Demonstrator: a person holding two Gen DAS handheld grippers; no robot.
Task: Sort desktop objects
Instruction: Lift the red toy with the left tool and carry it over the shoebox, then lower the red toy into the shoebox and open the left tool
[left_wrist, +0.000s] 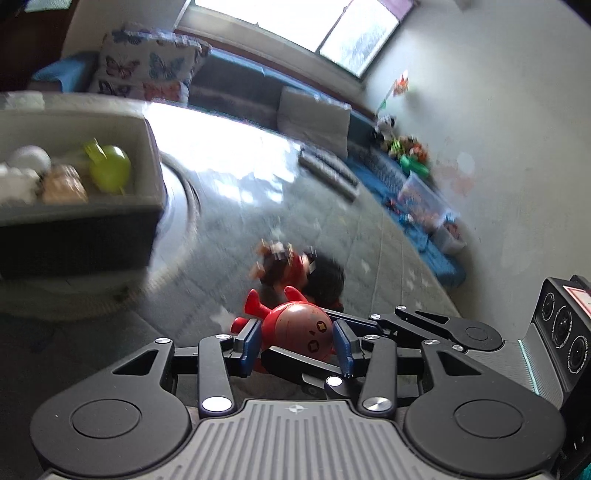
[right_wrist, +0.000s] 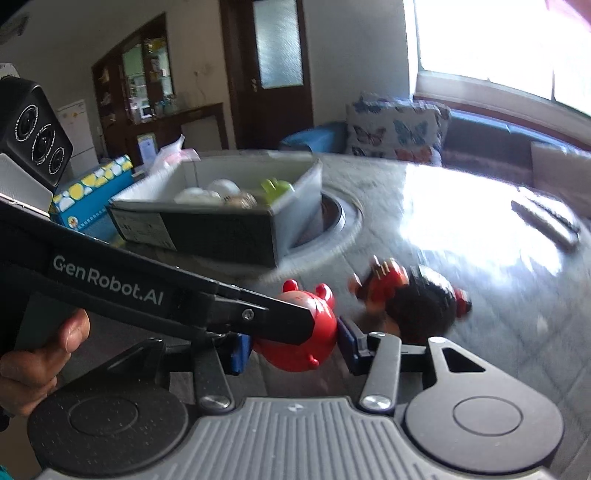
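Observation:
A red round toy figure (left_wrist: 295, 325) sits between the blue pads of my left gripper (left_wrist: 298, 341), which is shut on it above the table. In the right wrist view the same red toy (right_wrist: 299, 343) sits between the blue pads of my right gripper (right_wrist: 293, 349), which is also shut on it; the left gripper's black finger crosses in front. A second toy with black hair and red clothes (left_wrist: 295, 267) lies on the grey table just beyond; it also shows in the right wrist view (right_wrist: 410, 295).
A grey box (left_wrist: 81, 214) holding a green toy (left_wrist: 110, 168) and pale round toys stands at the left; it also shows in the right wrist view (right_wrist: 221, 229). Remote controls (left_wrist: 328, 170) lie farther back. A sofa with cushions lines the window wall.

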